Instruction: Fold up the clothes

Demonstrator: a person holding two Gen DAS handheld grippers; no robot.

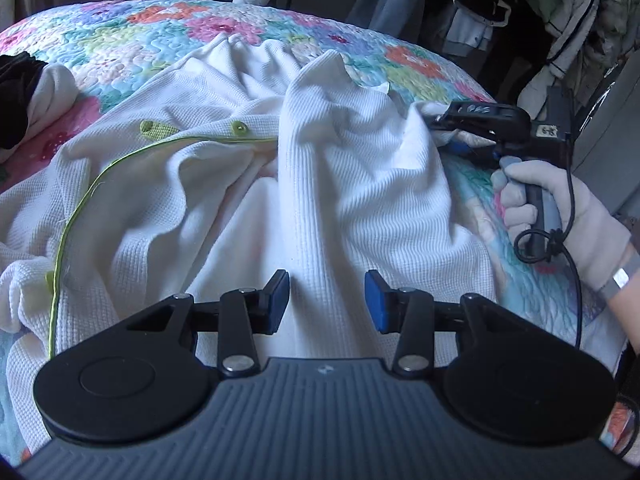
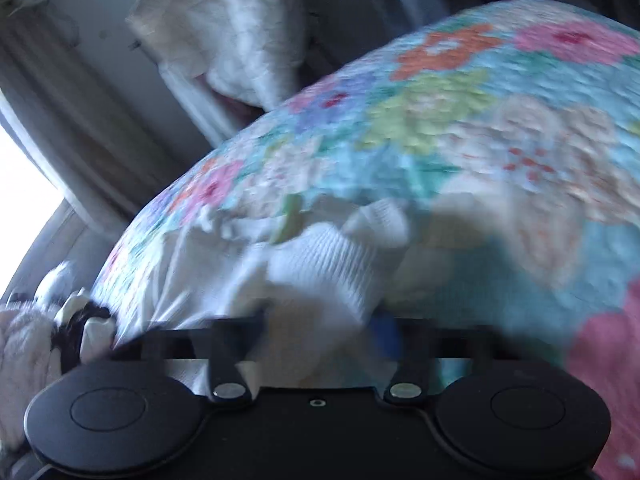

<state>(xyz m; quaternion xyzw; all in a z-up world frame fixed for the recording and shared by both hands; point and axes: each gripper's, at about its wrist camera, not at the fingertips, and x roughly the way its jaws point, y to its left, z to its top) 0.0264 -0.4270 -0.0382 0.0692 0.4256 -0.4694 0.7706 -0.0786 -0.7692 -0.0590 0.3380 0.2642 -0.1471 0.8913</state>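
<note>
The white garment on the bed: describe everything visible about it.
The white garment is a waffle-knit piece with lime-green edging and a green button. It lies crumpled and unfolded on the floral quilt, with folds standing up near its middle. The right gripper is shut on its far right edge. The left gripper is open just above the fabric, pressing nothing.

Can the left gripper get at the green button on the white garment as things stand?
Probably yes. The left gripper is open and holds nothing, and the green button lies exposed on top of the white garment, ahead and to its left. Only loose folds lie between. The right gripper grips cloth off to the other side.
</note>
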